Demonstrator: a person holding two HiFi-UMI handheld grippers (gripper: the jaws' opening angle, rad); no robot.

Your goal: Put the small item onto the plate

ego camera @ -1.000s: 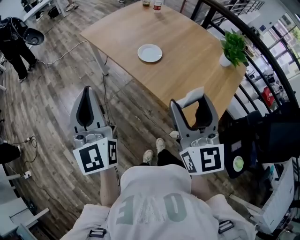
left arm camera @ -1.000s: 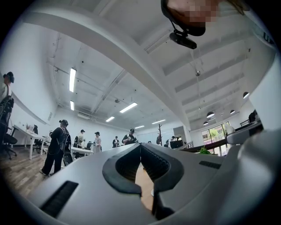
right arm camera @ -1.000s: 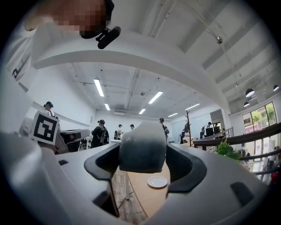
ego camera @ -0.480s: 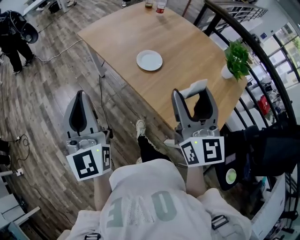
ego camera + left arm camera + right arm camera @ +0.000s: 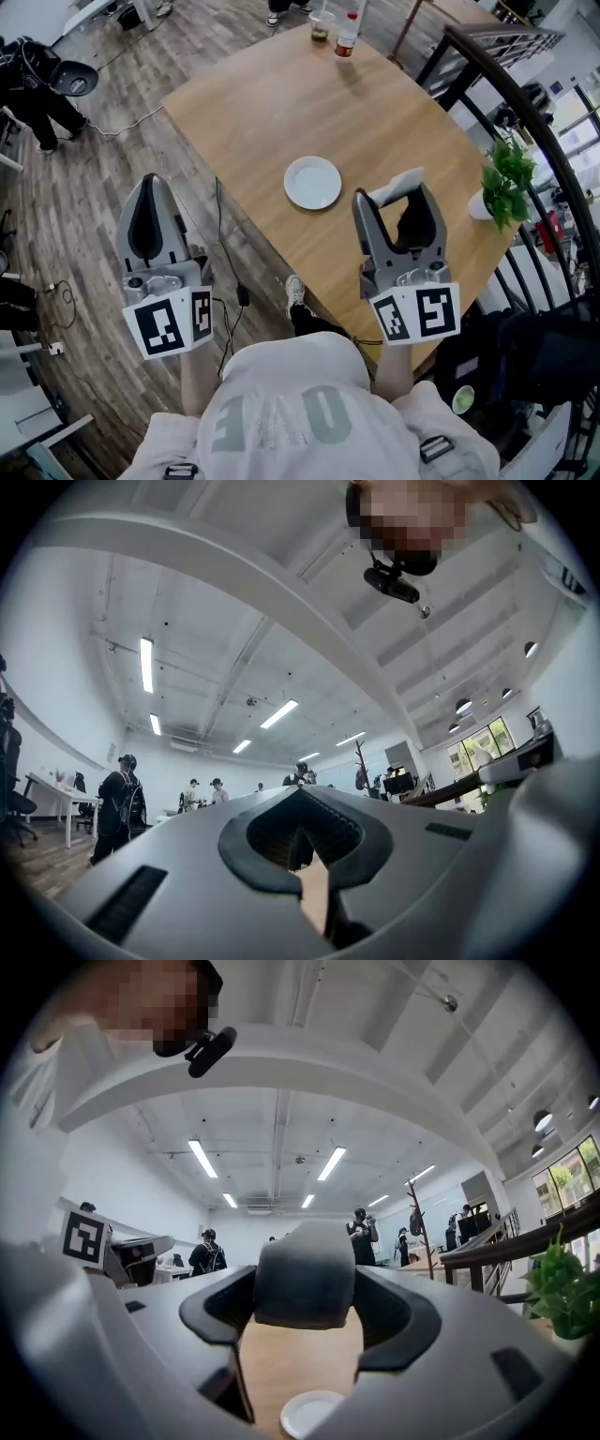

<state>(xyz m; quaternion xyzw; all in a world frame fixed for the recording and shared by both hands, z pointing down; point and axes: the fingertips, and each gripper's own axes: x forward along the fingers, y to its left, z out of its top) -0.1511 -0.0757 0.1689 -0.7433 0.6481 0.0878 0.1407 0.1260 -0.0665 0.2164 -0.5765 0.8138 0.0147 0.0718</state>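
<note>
We carry the item (image 5: 306,1274) clamped in our right gripper (image 5: 395,199) over the table (image 5: 281,94) near the plate (image 5: 312,182), left gripper (image 5: 150,187) shut empty; next, reach forward-left, lower and release.

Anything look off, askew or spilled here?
Nothing stands out. The plate sits flat and empty on the table. The right gripper is shut on the small item; the left gripper is shut, empty.
</note>
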